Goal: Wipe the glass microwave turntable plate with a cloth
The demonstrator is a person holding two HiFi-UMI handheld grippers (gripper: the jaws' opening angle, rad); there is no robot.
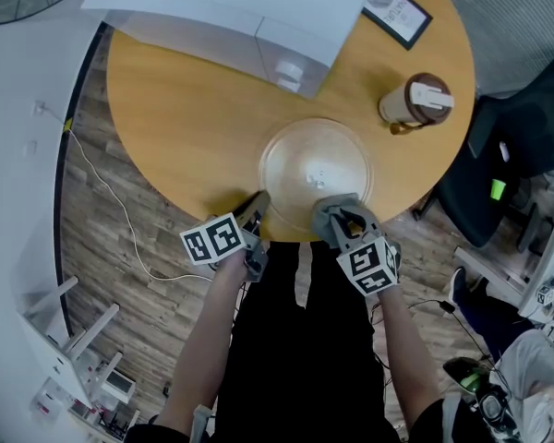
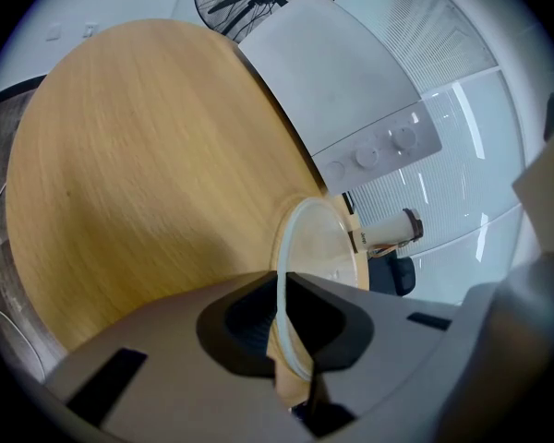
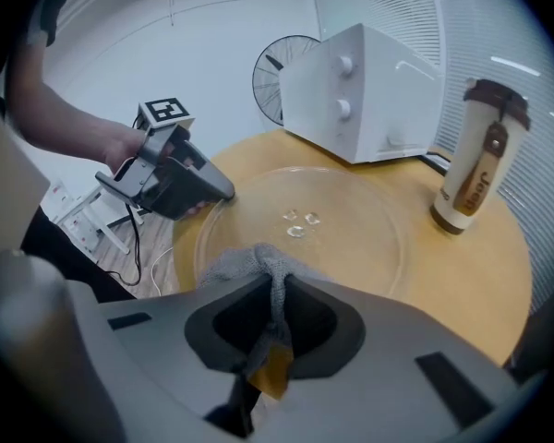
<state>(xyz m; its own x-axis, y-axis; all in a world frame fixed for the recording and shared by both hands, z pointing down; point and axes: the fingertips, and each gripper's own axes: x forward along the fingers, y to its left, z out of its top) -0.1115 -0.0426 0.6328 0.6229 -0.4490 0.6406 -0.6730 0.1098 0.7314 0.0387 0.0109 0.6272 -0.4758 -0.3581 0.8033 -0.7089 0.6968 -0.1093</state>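
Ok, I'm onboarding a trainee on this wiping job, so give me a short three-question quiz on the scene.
1. True or false: the left gripper is shut on the rim of the glass plate.
2. What does the right gripper hold? A) a sponge B) a grey cloth C) nothing
3. Which white appliance stands at the far side of the table?
Key: 1 true; 2 B; 3 the microwave.

Microwave (image 1: 231,12) cropped at top edge; cloth (image 3: 249,262) mostly hidden.
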